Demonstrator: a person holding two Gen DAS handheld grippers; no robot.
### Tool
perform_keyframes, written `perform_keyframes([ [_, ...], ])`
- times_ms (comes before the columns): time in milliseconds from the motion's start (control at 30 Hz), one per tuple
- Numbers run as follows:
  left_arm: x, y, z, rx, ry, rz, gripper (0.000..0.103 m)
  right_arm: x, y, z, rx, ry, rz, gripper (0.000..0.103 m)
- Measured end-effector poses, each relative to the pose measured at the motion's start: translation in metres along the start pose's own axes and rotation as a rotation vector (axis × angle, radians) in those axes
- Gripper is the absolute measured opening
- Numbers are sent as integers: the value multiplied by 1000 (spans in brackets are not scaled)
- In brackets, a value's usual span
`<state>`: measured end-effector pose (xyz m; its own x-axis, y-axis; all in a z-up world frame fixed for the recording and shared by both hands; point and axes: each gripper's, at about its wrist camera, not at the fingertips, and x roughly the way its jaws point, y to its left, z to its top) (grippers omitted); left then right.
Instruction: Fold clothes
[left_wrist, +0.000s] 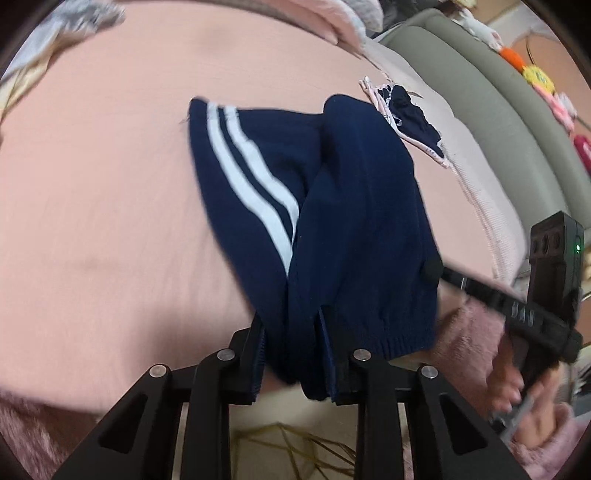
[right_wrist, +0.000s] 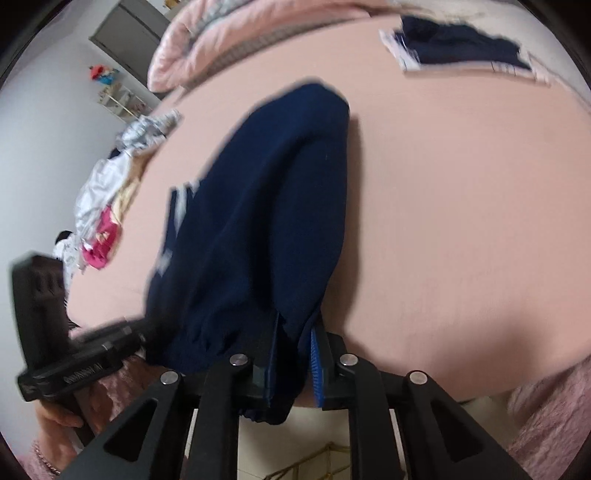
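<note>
Holding one end of the navy trousers (left_wrist: 332, 206) between them, both grippers sit at the near edge of the bed (left_wrist: 92, 184), and the garment trails away from them across the pink sheet toward the middle. Over at the left edge lies a heap of unfolded clothes (right_wrist: 99, 206), white, yellow and bright pink. Next comes the left gripper (left_wrist: 299, 354), its jaws narrowed onto a bunch of the navy cloth beside the two white side stripes (left_wrist: 251, 173). Just to its right the right gripper (right_wrist: 295, 354) pinches the ribbed hem end of the same trousers, jaws likewise closed down on fabric. Further right, near the far right corner, a small folded navy and pink garment (left_wrist: 410, 118) rests well apart from the work.

This looks like the middle of a fold: the trousers seem already doubled lengthwise, and the held end is lifted off the sheet. The next move probably calls for carrying both grippers forward together, keeping the held edge level, then laying it onto the far end so the halves stack squarely before letting go
</note>
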<state>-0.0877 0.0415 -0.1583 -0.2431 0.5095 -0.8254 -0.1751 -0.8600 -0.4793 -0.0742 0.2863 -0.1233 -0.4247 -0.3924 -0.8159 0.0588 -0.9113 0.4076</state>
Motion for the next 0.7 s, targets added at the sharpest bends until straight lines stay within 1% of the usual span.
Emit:
perform_keyframes([
  [100, -23, 15, -1, -98, -70, -56, 43, -18, 3, 17, -15, -101, -33, 20],
  [133, -33, 21, 5, -133, -130, -82, 45, -20, 5, 25, -26, -110, -19, 20],
  [167, -44, 27, 11, -168, -189, -108, 46, -17, 11, 34, -48, -105, -16, 20],
  [233, -52, 27, 26, -174, -230, -83, 46, -10, 24, 52, -104, -97, -29, 20],
  [300, -49, 17, 37, -116, -239, -55, 46, -12, 27, 66, -162, -99, -31, 20],
  [367, -43, 5, 47, -49, -246, -17, 46, -9, 35, 78, -192, -98, -8, 20],
  [400, -36, 0, 52, -28, -236, -1, 46, -2, 46, 86, -210, -89, 8, 20],
  [433, -29, -5, 56, -8, -224, 15, 45, 4, 54, 92, -229, -83, 3, 20],
  [533, -12, -11, 61, 43, -200, 40, 45, 15, 65, 97, -277, -80, -23, 21],
  [600, -1, -19, 64, 63, -184, 23, 45, 21, 69, 101, -273, -80, 9, 21],
  [633, 4, -23, 65, 75, -171, 7, 45, 26, 71, 104, -264, -73, 47, 24],
  [667, 9, -27, 65, 86, -158, -9, 45, 36, 71, 107, -258, -44, 71, 33],
  [700, 12, -30, 62, 123, -142, -8, 45, 46, 72, 109, -253, -12, 91, 38],
])
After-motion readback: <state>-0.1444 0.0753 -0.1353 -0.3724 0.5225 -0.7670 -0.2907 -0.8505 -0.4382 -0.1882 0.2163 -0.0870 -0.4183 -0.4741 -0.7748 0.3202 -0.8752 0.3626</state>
